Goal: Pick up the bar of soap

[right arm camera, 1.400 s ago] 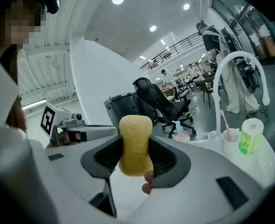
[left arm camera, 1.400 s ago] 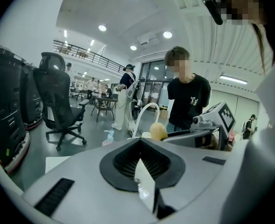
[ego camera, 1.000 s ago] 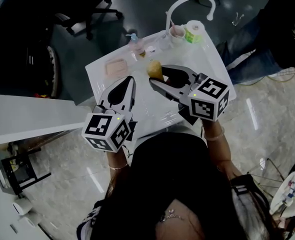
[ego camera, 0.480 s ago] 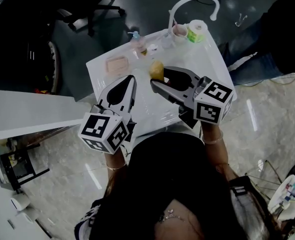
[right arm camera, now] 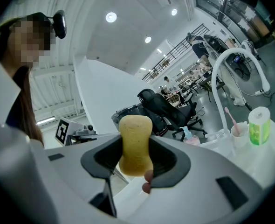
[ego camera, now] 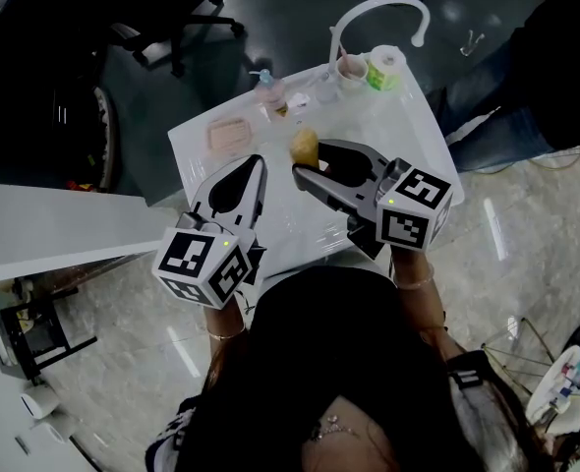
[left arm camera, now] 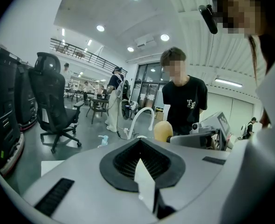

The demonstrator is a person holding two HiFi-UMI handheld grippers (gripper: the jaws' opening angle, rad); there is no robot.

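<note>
A yellow bar of soap [ego camera: 305, 147] [right arm camera: 134, 143] is pinched upright between the jaws of my right gripper [ego camera: 308, 162] [right arm camera: 135, 164], which is shut on it and holds it above the white table [ego camera: 408, 116]. The soap [left arm camera: 162, 131] also shows in the left gripper view, with the right gripper [left arm camera: 198, 137] beside it. My left gripper [ego camera: 257, 164] [left arm camera: 144, 174] hovers to the soap's left over the table. Its jaws are shut and nothing is between them.
A pink soap dish [ego camera: 227, 134] lies at the table's far left. At the back stand a pump bottle [ego camera: 269, 88], a white faucet [ego camera: 374, 10], a cup with a toothbrush [ego camera: 350, 66] and a green-labelled container [ego camera: 383, 66]. A person in a black T-shirt [left arm camera: 184, 101] stands beyond the table.
The right gripper with the soap has drifted slightly toward me and to the left. The left gripper has barely moved.
</note>
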